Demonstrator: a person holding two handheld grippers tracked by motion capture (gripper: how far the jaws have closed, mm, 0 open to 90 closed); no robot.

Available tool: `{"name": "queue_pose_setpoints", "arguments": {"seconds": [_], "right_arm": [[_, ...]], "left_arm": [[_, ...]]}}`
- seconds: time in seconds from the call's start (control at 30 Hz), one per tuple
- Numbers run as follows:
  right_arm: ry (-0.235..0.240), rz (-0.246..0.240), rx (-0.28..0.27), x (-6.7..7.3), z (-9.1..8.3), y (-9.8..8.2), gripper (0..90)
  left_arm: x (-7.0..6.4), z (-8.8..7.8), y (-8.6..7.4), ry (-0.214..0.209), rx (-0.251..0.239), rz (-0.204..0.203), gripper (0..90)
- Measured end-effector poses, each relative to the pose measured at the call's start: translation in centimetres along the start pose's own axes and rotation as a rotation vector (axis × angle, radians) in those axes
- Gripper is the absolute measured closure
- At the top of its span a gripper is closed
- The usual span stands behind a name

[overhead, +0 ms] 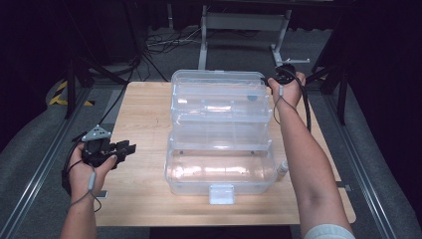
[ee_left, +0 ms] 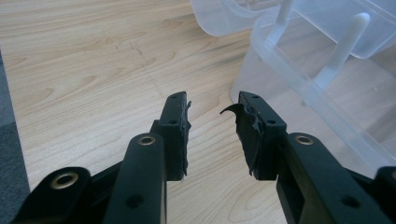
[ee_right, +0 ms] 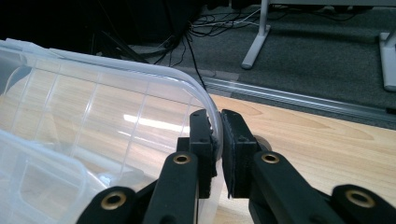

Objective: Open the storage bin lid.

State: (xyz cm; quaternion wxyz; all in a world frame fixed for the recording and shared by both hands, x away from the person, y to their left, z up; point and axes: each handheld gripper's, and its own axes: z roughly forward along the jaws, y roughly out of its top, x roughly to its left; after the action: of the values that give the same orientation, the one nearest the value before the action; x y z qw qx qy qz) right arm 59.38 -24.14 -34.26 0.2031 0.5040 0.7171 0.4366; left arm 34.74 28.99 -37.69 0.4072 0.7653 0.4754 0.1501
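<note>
Here, in the middle of the high view, a clear plastic tool box point(overhead: 221, 144) stands open on the light wooden table point(overhead: 144, 124), its hinged lid point(overhead: 219, 82) thrown back toward the upper part of the frame, its fold-out tray point(overhead: 219, 117) stepped between lid and base, and a front latch point(overhead: 222, 193) facing the bottom edge. The right gripper point(overhead: 279, 75) sits at the upper right corner of the lid; in the right gripper view its jaws are closed on the curved lid rim point(ee_right: 212, 116), one pad inside the clear wall and one outside, with only that thin rim between them. The left gripper point(overhead: 124, 148) rests low at the left of the high view, well apart from the box, held in the left hand point(overhead: 89, 167) above bare tabletop. In the left gripper view its jaws stand parted with nothing between them, only wood grain point(ee_left: 93, 70) showing through the gap, and the box's base wall point(ee_left: 299, 84) rises at the right of that frame with white tray arms point(ee_left: 345, 42) above it. A small pale cylinder point(overhead: 282, 168) lies on the table just beside the box's lower right corner, under the right forearm point(overhead: 308, 159). Beyond the far table edge, cables point(overhead: 169, 42) trail over grey carpet and white metal stand legs point(overhead: 244, 30) rise at the upper centre.
</note>
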Motion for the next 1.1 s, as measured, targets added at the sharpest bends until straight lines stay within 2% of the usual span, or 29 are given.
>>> {"name": "queue_pose_setpoints", "arguments": {"seconds": [1.1], "right_arm": [[0.0,0.077,0.02,-0.7,2.1,-1.3,84.1]], "left_arm": [[0.4,0.1,-0.4,0.001,0.007,-0.009,64.3]]}}
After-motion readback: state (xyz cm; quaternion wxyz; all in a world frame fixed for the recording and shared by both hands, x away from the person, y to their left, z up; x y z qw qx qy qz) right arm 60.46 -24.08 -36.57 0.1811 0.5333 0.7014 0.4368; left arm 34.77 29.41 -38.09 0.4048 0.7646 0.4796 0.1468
